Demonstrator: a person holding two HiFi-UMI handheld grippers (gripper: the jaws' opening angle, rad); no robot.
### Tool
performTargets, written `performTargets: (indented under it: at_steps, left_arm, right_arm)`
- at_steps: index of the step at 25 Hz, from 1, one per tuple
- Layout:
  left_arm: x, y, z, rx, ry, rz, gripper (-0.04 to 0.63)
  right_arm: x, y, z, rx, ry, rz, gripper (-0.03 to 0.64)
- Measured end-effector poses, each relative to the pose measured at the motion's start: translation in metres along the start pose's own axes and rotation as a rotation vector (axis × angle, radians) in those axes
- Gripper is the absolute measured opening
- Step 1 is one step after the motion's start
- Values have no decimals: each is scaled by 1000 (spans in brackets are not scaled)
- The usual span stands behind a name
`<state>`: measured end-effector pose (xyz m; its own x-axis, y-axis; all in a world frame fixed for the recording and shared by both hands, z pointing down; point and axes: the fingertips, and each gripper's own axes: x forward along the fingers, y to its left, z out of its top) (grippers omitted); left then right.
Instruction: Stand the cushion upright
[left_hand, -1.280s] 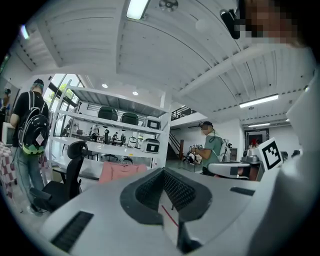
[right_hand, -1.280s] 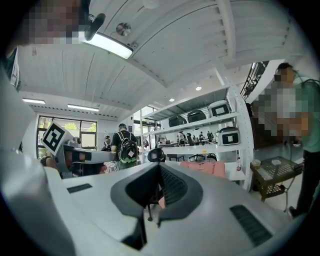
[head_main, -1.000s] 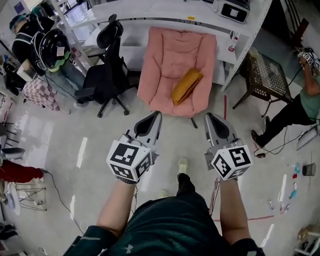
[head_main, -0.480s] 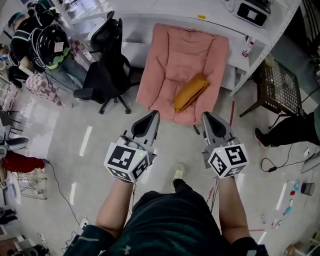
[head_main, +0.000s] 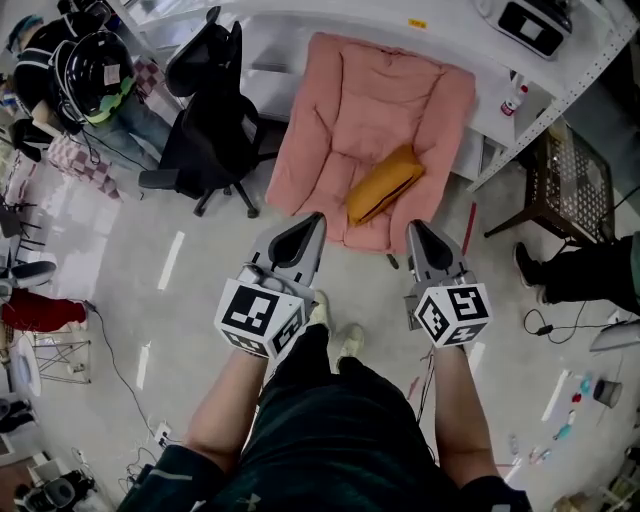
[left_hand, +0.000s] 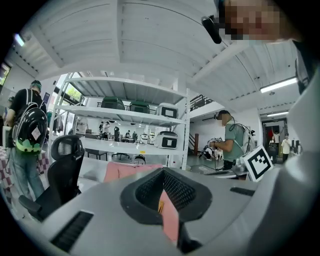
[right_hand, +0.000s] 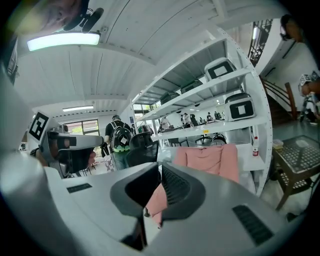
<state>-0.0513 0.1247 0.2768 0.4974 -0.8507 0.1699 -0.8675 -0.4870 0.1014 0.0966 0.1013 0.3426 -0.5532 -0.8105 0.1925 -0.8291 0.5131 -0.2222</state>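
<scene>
A yellow-orange cushion (head_main: 383, 185) lies flat and slantwise on the seat of a pink armchair (head_main: 340, 110). Both grippers are held side by side in front of the chair and point at it, still short of its front edge. My left gripper (head_main: 313, 222) is shut and holds nothing; its tips are near the seat's front left. My right gripper (head_main: 417, 228) is also shut and empty, near the seat's front right. The left gripper view shows the armchair (left_hand: 127, 171) beyond the closed jaws, with a sliver of cushion (left_hand: 160, 206) in the gap. The right gripper view shows the armchair (right_hand: 207, 156) ahead.
A black office chair (head_main: 205, 130) stands left of the armchair. White shelving (head_main: 560, 70) runs behind it, with a brown wire side table (head_main: 565, 175) at the right. A person with a backpack (head_main: 90, 85) stands far left; another person's legs (head_main: 590, 270) are at the right.
I have walked toward the armchair, and both grippers have come closer to its front edge. Both stay shut. The cushion has not moved.
</scene>
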Motion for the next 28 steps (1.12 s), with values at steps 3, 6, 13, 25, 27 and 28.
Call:
performTargets:
  at_steps: [3,6,13,25,27,28]
  left_arm:
    - [26,9,-13,-7,14,-20,6]
    - [52,19,-21,-3,15,-55,6]
    - [123,62,-45,9,37,-123,6]
    - [242,117,-131,-26,132,-229,6]
    - [253,122,-147,-39,140,-236,6]
    - [258,125,-156,-47,147,-236,6]
  right_arm:
    - [19,-16,-11,0,22,-27,3]
    - [40,-35,-19,-3,46,-65,3]
    - [109,-88,-50,9,122,-158,5]
    - [211,-180,-144,62,256,-280,67]
    - [222,-197,-166,78,283,-305,78]
    - [227,-205,-176,83,292,-318,83]
